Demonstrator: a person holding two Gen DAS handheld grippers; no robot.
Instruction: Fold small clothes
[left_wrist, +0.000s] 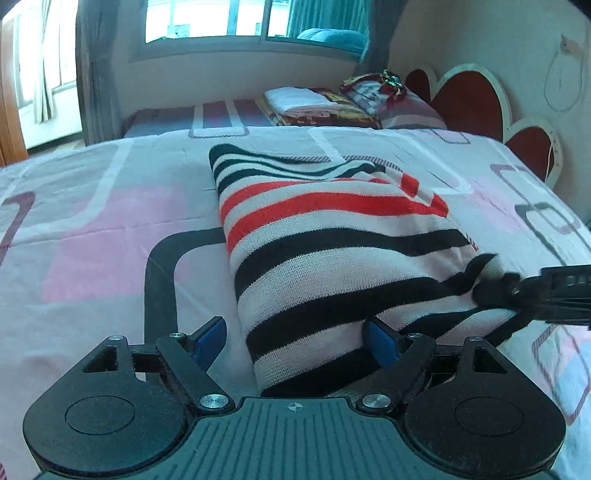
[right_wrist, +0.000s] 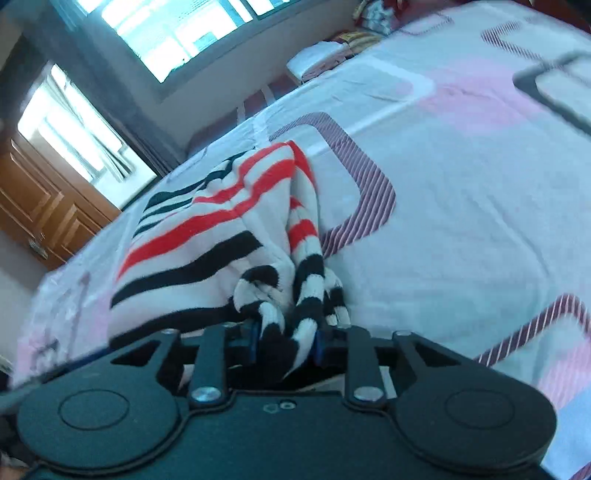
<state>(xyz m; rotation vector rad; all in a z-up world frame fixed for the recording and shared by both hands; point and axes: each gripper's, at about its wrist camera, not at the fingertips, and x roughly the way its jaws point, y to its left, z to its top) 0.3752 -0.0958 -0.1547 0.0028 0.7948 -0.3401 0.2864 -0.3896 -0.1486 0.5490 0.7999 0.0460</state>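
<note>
A small knitted sweater (left_wrist: 332, 251) with black, red and white stripes lies partly folded on the bed (left_wrist: 92, 221). My left gripper (left_wrist: 295, 341) is open at the sweater's near edge, its right blue pad (left_wrist: 382, 341) tucked under the fabric and its left pad on the sheet. My right gripper (right_wrist: 286, 341) is shut on a bunched black-and-white part of the sweater (right_wrist: 207, 236) and lifts it off the sheet. The right gripper also shows in the left wrist view (left_wrist: 495, 290), gripping the sweater's right side.
The bed has a pink, grey and white patterned sheet (right_wrist: 461, 184). Folded clothes (left_wrist: 299, 99) and a pillow (left_wrist: 399, 107) lie at the far end. A red heart-shaped headboard (left_wrist: 469, 99) stands at the right, a window (left_wrist: 229, 18) behind, a wooden cabinet (right_wrist: 40, 206) beside the bed.
</note>
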